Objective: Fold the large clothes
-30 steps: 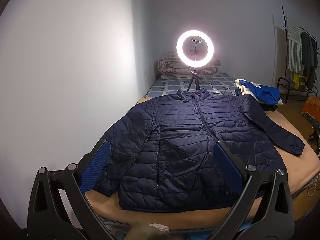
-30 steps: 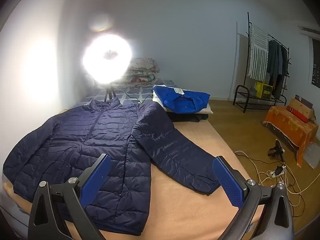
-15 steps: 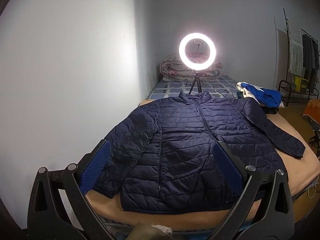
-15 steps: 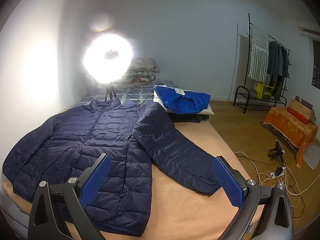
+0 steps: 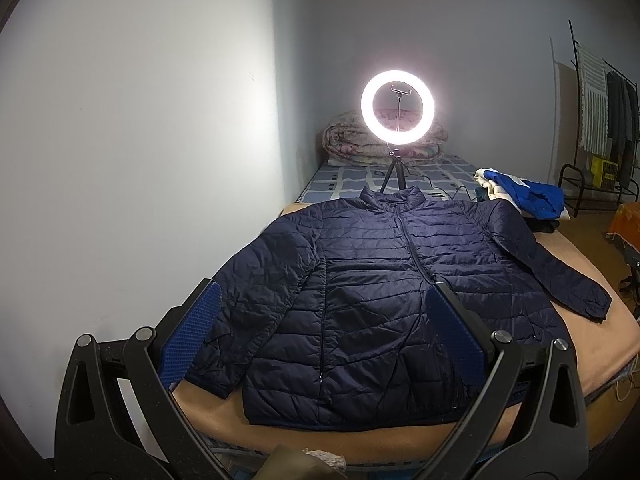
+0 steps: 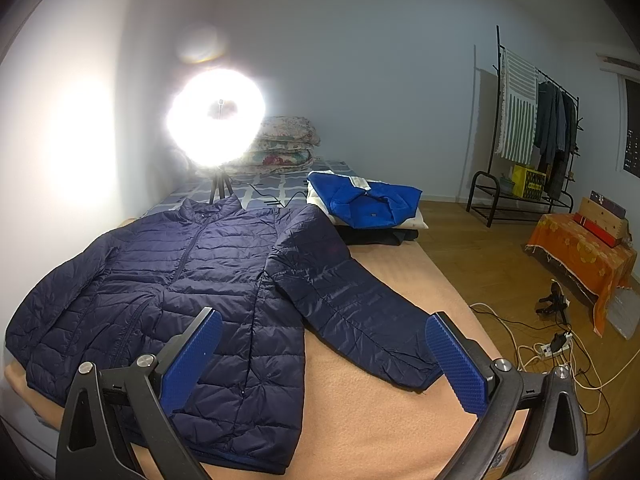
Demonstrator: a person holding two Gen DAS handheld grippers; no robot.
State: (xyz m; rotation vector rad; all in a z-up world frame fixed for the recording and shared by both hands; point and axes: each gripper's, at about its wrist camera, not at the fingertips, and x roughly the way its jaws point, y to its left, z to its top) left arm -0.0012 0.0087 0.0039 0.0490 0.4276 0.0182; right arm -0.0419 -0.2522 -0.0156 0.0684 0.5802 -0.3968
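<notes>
One navy puffer jacket [image 5: 384, 288] lies face up, zipped, flat on the tan blanket [image 6: 360, 420] covering the bed, sleeves angled out, so it is laid ready for folding. We hold both tools above its hem: left gripper [image 5: 320, 328] spread wide and empty over the body, right gripper [image 6: 324, 356] likewise released, aimed toward the right sleeve [image 6: 352, 312]. Folded blue garment [image 6: 364, 204] sits beyond, likely finished. Ring light [image 5: 397, 106] stands behind the collar, lighting the workspace.
</notes>
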